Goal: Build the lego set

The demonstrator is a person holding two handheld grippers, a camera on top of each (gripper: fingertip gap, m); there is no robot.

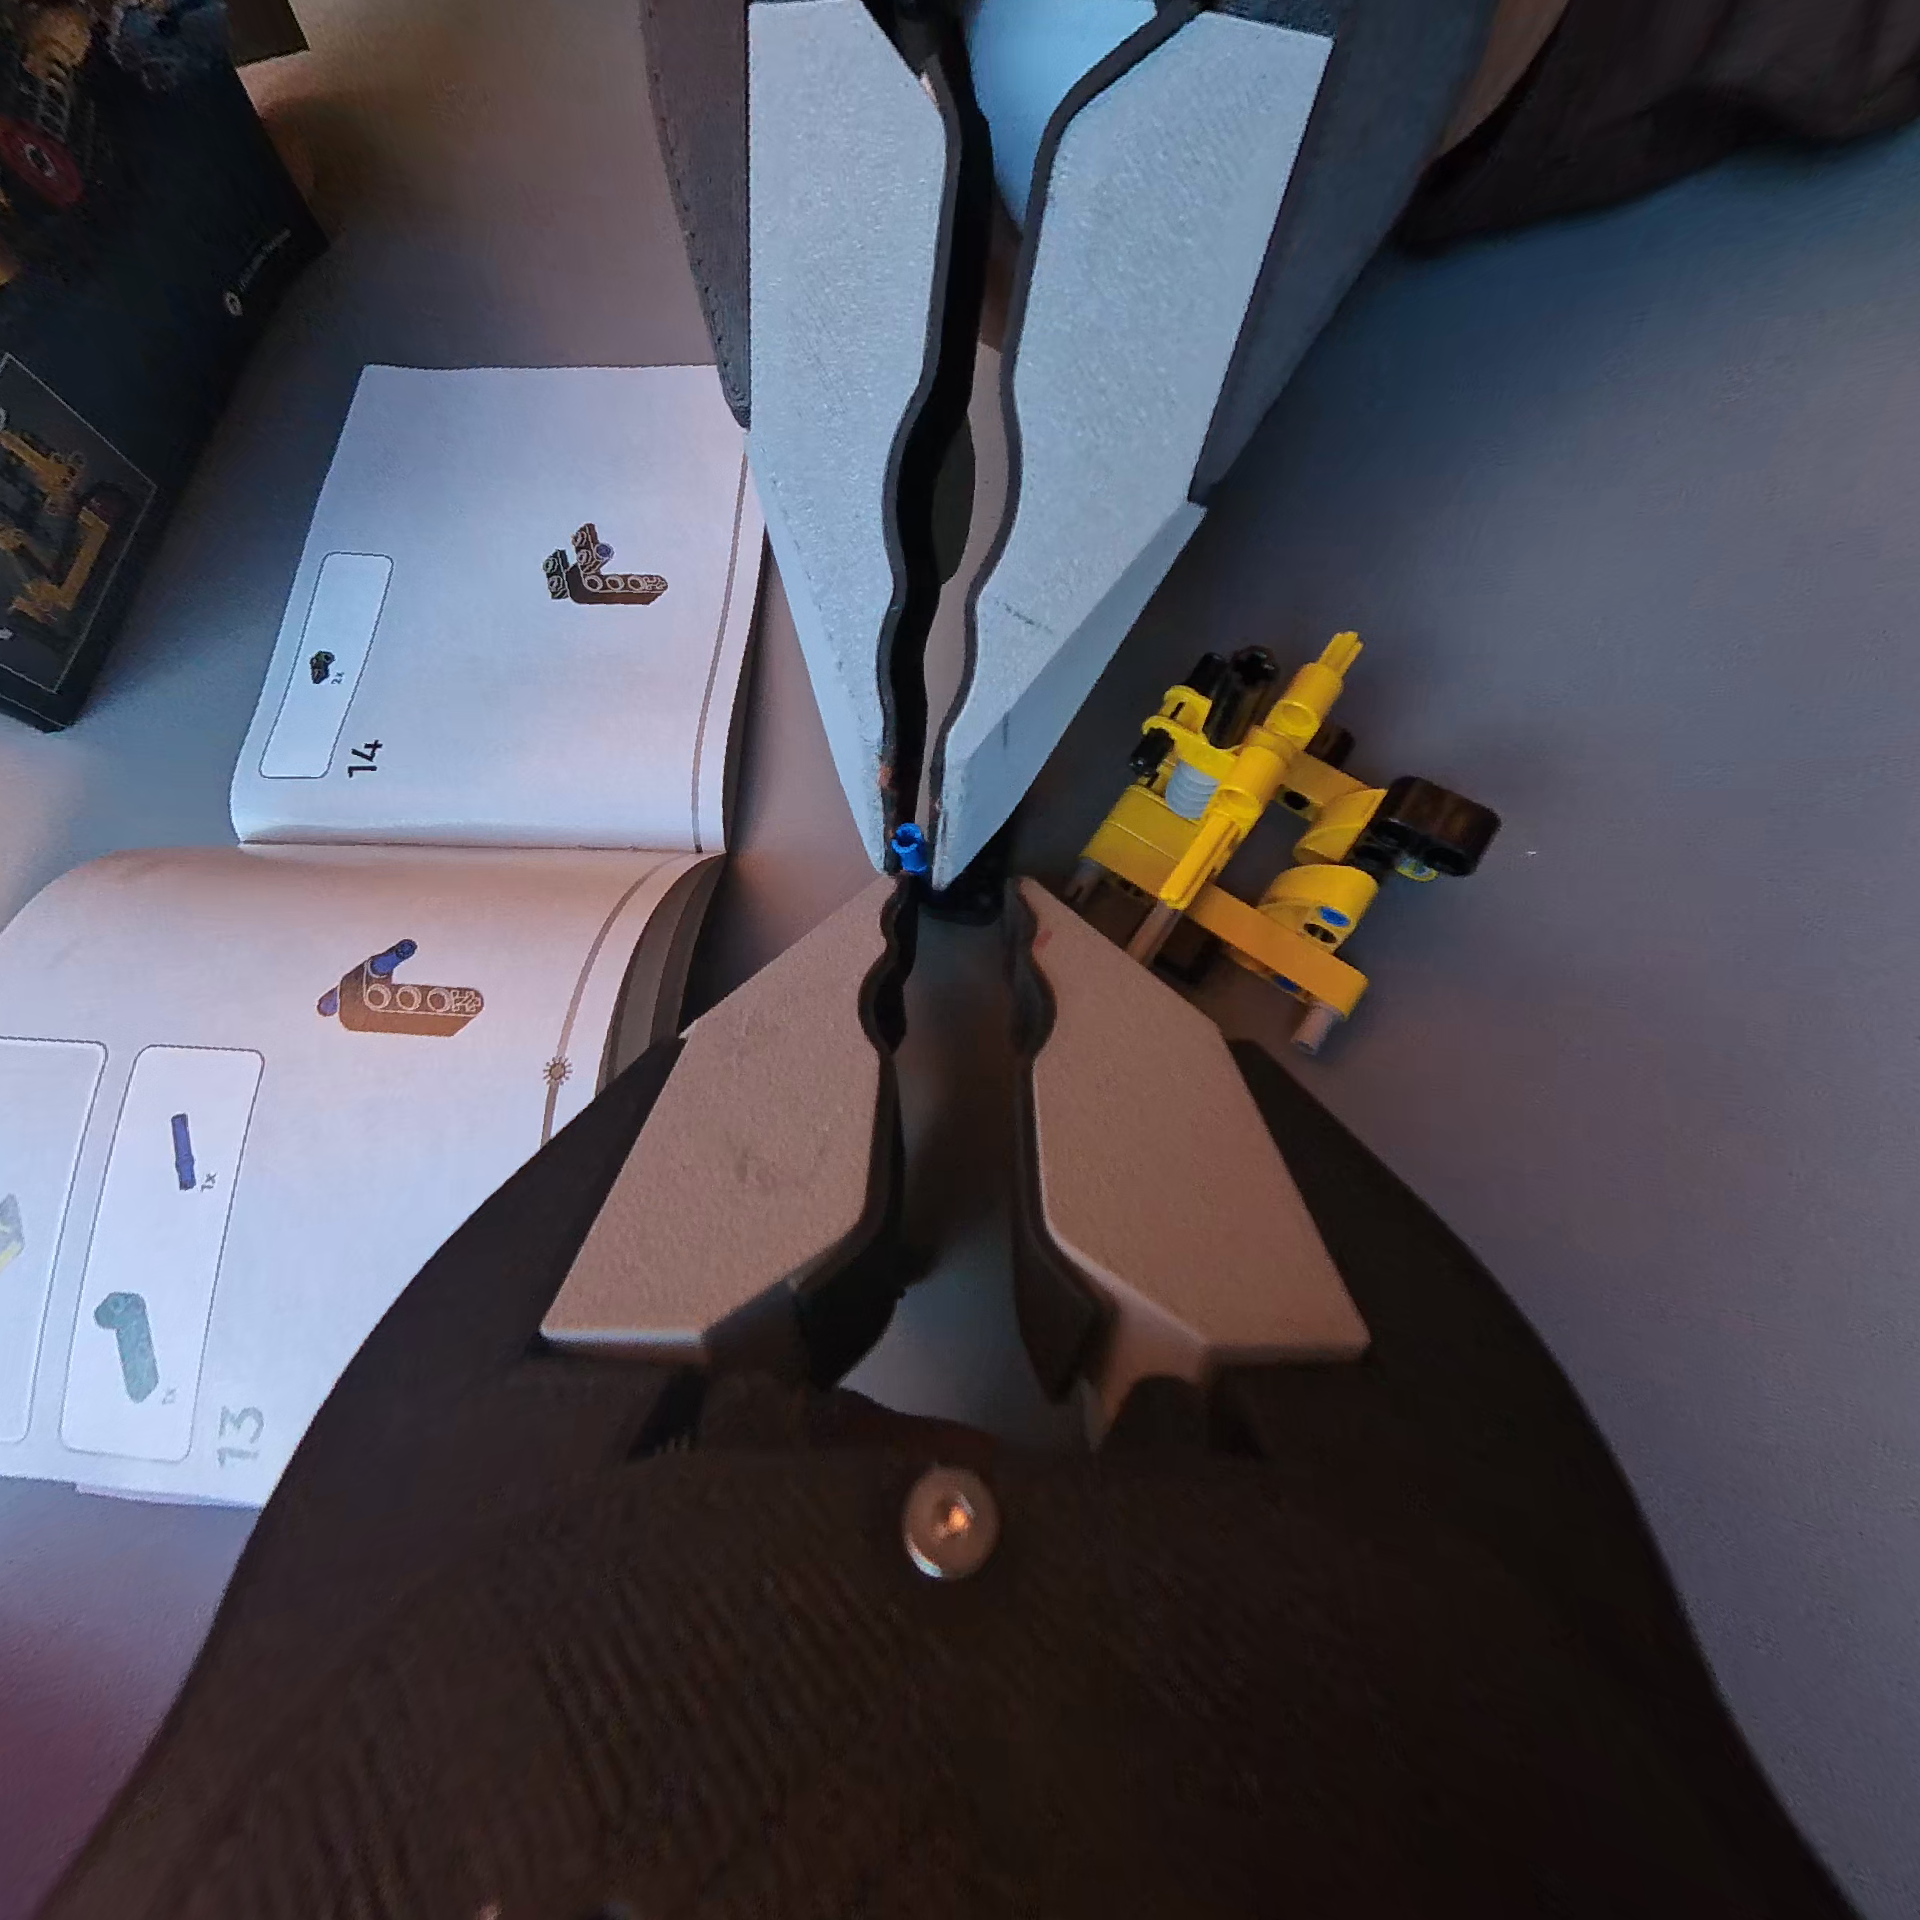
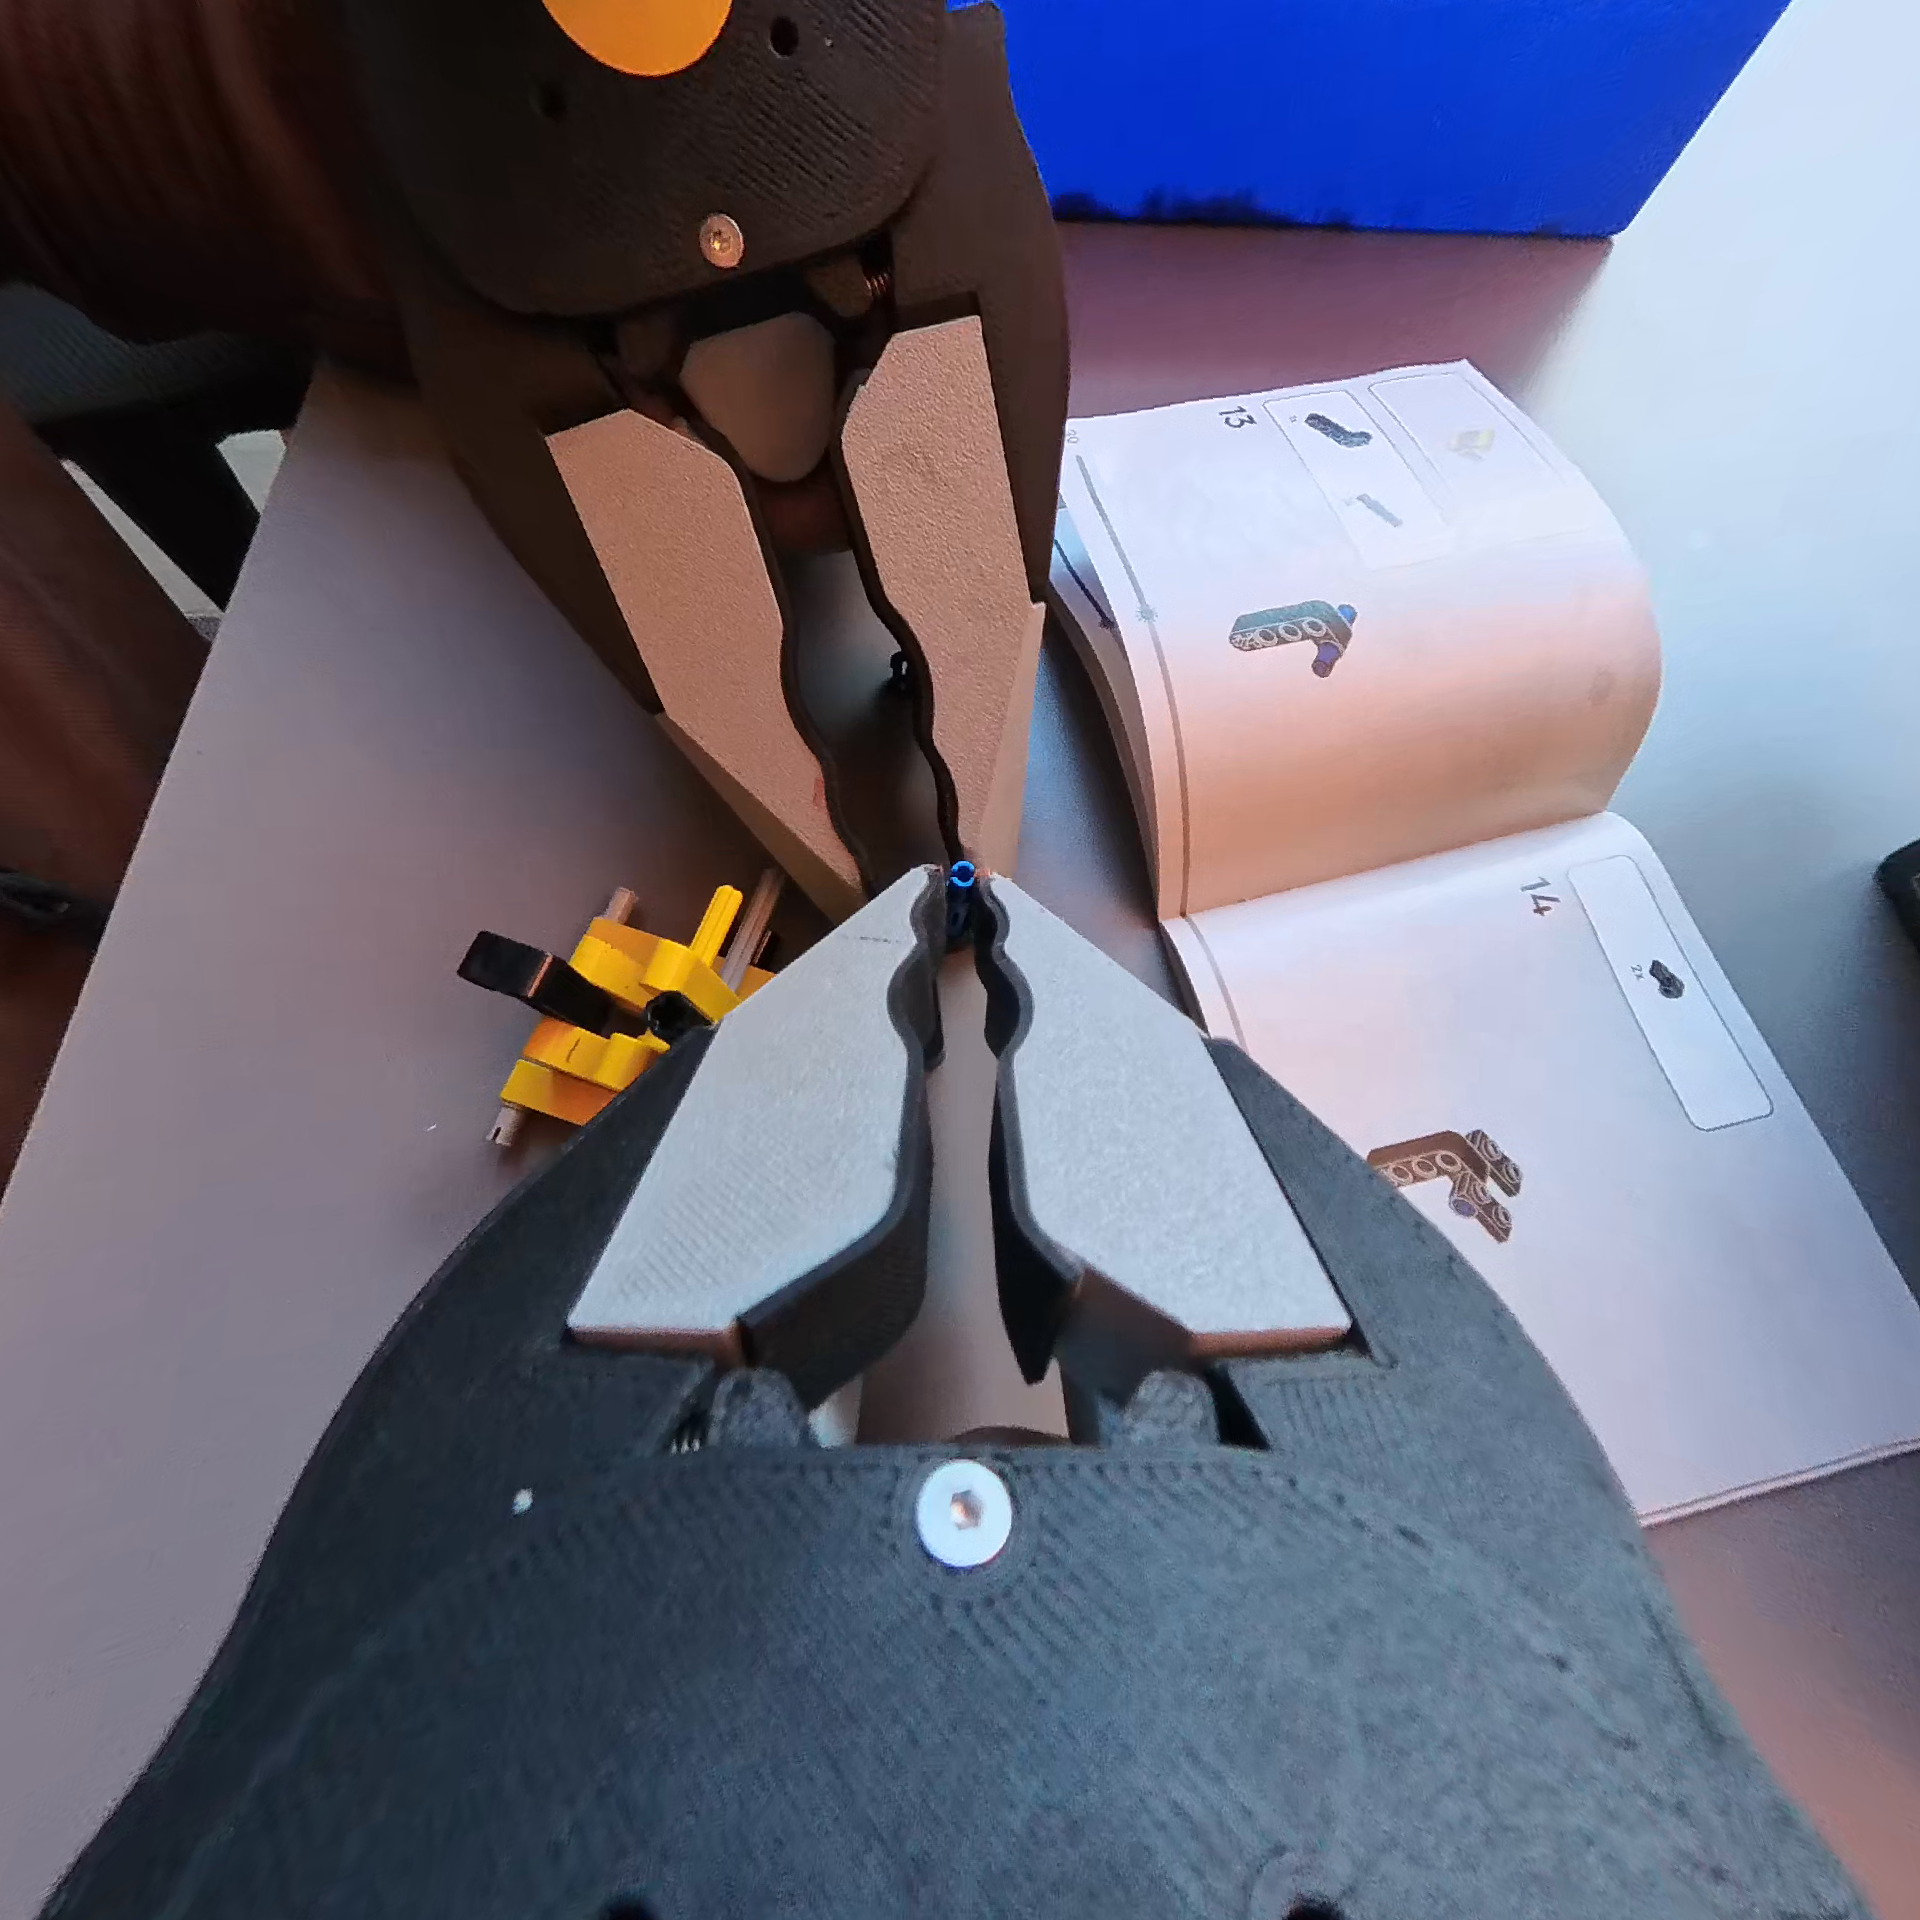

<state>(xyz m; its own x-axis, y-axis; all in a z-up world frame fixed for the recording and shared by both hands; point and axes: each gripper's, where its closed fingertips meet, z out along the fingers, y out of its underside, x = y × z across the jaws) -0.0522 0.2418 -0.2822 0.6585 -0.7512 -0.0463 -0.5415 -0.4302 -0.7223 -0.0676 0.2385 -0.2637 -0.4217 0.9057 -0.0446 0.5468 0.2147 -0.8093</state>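
Right at the middle of both views sat a small blue pin [image 1: 907, 847], pinched between the tips of the right gripper [image 1: 914, 831], whose fingers [image 1: 852, 499] came down from twelve o'clock in the left wrist view. Below the pin a small black piece [image 2: 961, 920] was also held in those closed tips, plain in the right wrist view and mostly hidden in the other. The left gripper [image 1: 951, 899] met it tip to tip from six o'clock; its jaws stood slightly apart, and I could not tell whether they gripped the black piece [image 1: 971, 899] at their ends.

At three o'clock from the tips in the left wrist view lay the yellow and black model [image 1: 1278, 831] on the grey table [image 1: 1662, 1039], shown whole there. The right wrist view caught only part of it [image 2: 613, 997], at nine o'clock, behind its own finger.

An open instruction booklet [image 1: 468, 727] lay at nine o'clock in the left wrist view, three o'clock in the right [image 2: 1455, 831]. Only the left wrist view showed the dark set box [image 1: 114, 343] at ten o'clock; only the right showed a blue bin [image 2: 1351, 114] at one o'clock and the left gripper's orange disc [image 2: 634, 31].
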